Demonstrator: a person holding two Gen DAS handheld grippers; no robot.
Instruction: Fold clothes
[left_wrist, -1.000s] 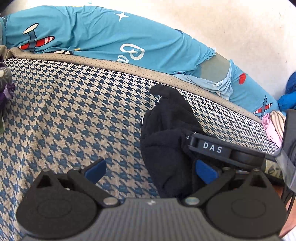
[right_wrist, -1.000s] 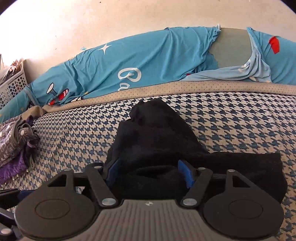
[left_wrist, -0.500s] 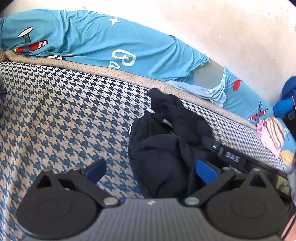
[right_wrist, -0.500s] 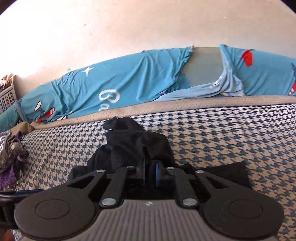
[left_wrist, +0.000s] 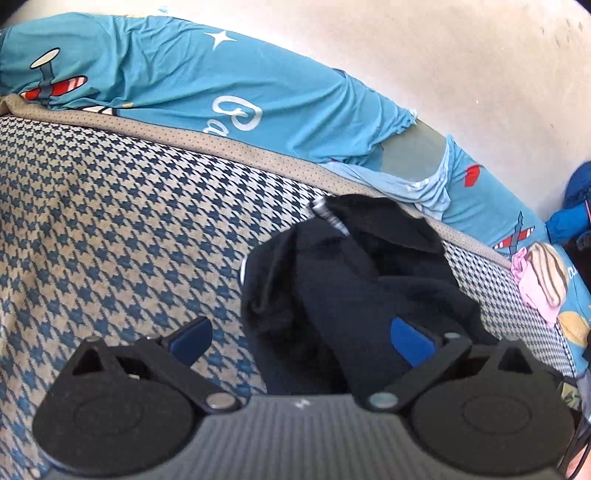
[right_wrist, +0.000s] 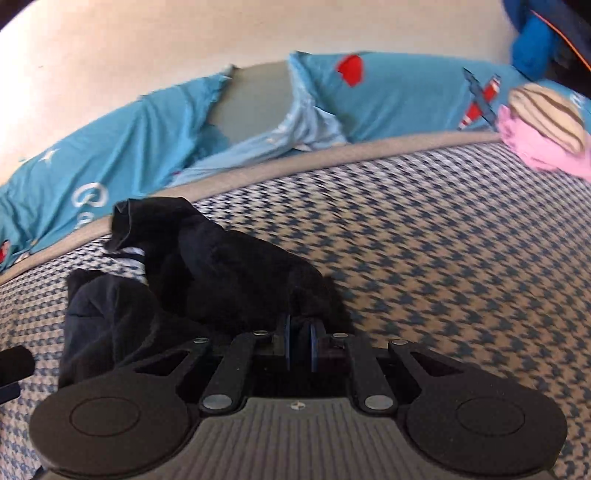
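So here's where we're at: our left tongs (left_wrist: 299, 341) are spread wide with nothing in them, and the black garment (left_wrist: 354, 280) lies just ahead and a bit to their right, one blue pad already alongside the fabric. It's a crumpled heap on the bed (left_wrist: 110, 229), long axis running away from us toward the blue pillows (left_wrist: 177, 81) by the wall. Over on the right, our right tongs (right_wrist: 300, 341) are pinched nearly together on the garment's near edge, with the bulk trailing off to their left. So the right side has the cloth, and we reckon the left needs to shift right to catch the other edge. The houndstooth cover looks soft and grippy, and pink clothes (right_wrist: 543, 122) sit well apart at the far right.
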